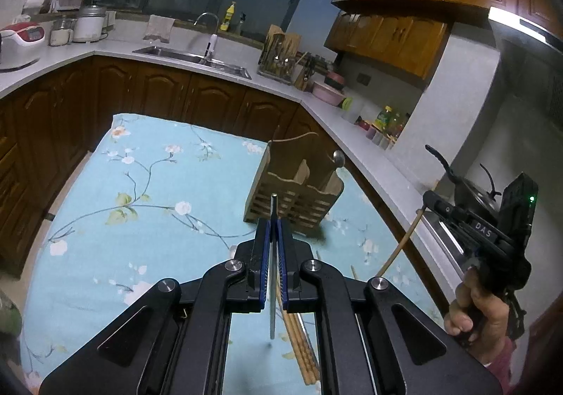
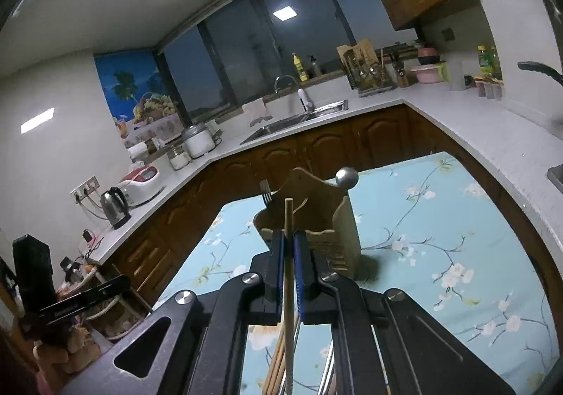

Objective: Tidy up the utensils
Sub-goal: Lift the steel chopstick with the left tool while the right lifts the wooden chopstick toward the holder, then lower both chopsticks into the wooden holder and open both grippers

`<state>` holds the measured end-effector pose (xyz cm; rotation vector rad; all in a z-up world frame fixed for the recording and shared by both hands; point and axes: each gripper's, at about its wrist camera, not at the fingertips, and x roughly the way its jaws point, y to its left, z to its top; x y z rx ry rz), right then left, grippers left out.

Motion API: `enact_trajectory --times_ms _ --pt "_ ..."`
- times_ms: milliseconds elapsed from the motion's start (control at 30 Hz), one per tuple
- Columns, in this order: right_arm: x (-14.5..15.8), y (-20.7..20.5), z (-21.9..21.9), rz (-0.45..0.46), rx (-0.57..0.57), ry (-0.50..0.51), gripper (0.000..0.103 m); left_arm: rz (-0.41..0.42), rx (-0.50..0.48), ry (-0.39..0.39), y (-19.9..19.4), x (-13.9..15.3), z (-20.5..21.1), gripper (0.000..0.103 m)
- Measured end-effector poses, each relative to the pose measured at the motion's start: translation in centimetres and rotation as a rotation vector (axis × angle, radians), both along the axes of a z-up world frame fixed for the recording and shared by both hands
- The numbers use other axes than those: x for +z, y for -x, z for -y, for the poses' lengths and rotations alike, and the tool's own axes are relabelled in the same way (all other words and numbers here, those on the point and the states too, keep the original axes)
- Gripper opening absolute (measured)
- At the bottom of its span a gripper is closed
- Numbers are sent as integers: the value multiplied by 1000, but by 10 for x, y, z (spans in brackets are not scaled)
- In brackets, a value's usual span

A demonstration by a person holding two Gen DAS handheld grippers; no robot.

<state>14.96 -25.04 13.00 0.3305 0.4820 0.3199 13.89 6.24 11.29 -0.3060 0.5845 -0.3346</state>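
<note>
A wooden utensil holder [image 1: 295,184] stands on the floral blue tablecloth [image 1: 140,191]; it also shows in the right wrist view [image 2: 316,219]. A spoon [image 2: 346,177] and a fork [image 2: 266,191] stand in it. My left gripper [image 1: 274,229] is shut on a thin metal utensil [image 1: 273,254], held above the cloth in front of the holder. My right gripper [image 2: 288,240] is shut on a wooden chopstick [image 2: 288,254], held upright in front of the holder. Several chopsticks [image 1: 302,345] lie on the cloth below the grippers.
The table sits in a kitchen with a white counter [image 1: 369,152] close along its right side and wooden cabinets behind. A sink [image 1: 197,59] and another utensil rack [image 1: 281,57] are on the far counter. A stove pan [image 1: 471,191] is at right.
</note>
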Motion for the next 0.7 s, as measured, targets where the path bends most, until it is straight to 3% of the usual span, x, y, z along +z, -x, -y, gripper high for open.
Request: enact_trajectory --times_ms 367,700 --pt "4 -17 5 29 -39 1 6 47 0 14 -19 20 0 4" --pt "43 -60 12 138 -106 -18 6 192 8 31 -73 79 7 4"
